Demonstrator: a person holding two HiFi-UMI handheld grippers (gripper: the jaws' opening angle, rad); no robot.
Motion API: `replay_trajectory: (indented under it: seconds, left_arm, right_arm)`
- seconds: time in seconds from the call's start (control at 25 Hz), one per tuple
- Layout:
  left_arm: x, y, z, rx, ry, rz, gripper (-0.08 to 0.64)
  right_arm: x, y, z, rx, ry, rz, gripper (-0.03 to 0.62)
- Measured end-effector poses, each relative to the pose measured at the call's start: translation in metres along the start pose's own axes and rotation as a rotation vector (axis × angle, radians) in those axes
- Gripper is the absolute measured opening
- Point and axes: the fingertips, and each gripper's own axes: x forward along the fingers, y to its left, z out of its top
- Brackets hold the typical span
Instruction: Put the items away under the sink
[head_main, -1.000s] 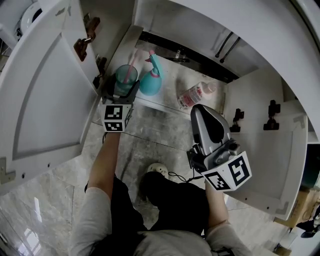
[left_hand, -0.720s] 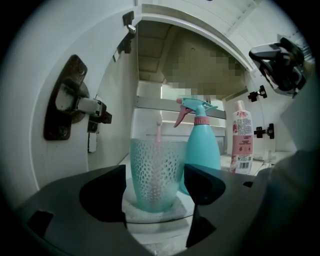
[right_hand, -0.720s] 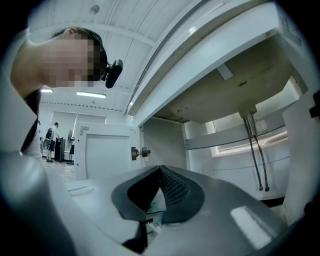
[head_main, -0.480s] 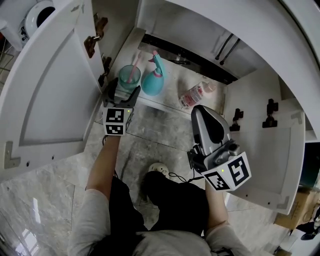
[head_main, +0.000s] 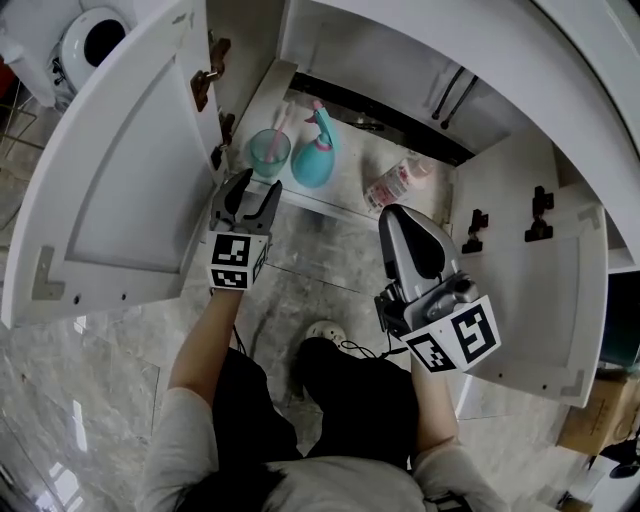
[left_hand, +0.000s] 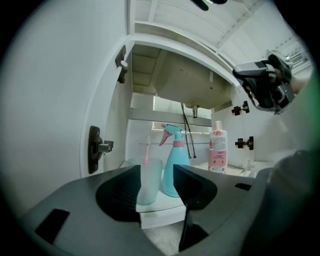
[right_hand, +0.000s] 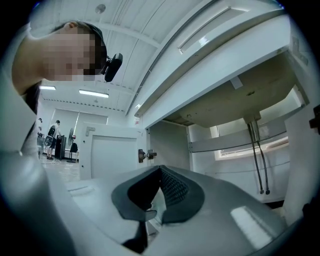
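A translucent teal cup (head_main: 270, 152) with a pink toothbrush stands at the front left of the cabinet floor (head_main: 350, 170) under the sink. Beside it on the right is a teal spray bottle (head_main: 315, 160), and a white and pink bottle (head_main: 395, 185) stands further right. My left gripper (head_main: 257, 185) is open and empty just outside the cabinet, in line with the cup (left_hand: 150, 180). Past its jaws I see the spray bottle (left_hand: 175, 165) and the bottle (left_hand: 218, 152). My right gripper (head_main: 400, 222) is shut and empty, held above the floor in front of the cabinet.
Both cabinet doors hang open, the left door (head_main: 120, 170) close to my left gripper and the right door (head_main: 530, 280) beyond my right one. Two hoses (left_hand: 187, 135) drop from the sink basin (left_hand: 185, 90). A small round white object (head_main: 322, 333) with a cable lies on the marble floor.
My left gripper has let go of the teal cup and drawn back out of the cabinet, leaving the cup standing inside. The right gripper has stayed about where it was.
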Motion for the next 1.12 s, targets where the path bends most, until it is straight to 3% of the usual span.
replay_trajectory:
  seconds: [0.16,0.4,0.68,0.88,1.12]
  left_arm:
    - [-0.017,-0.008,0.018,0.004,-0.024,-0.038,0.114]
    - [-0.044,-0.015,0.049,0.003,-0.070,-0.060,0.021]
    - [-0.071,-0.015,0.077,0.016,-0.094,-0.059,0.008]
    - [-0.085,-0.026,0.107,0.094,-0.121,-0.047,0.008]
    - [-0.092,-0.038,0.144,0.136,-0.100,-0.060,0.008]
  right_arm:
    - [0.003,0.006,0.000,-0.008,0.005,-0.003,0.011]
    - [0.009,0.013,-0.001,-0.023,0.013,-0.003,0.011]
    - [0.020,0.014,-0.010,-0.025,0.031,0.007,0.011]
    - [0.033,0.011,-0.020,-0.034,0.056,0.016,0.011]
    - [0.055,0.006,-0.022,-0.068,0.107,0.030,0.011]
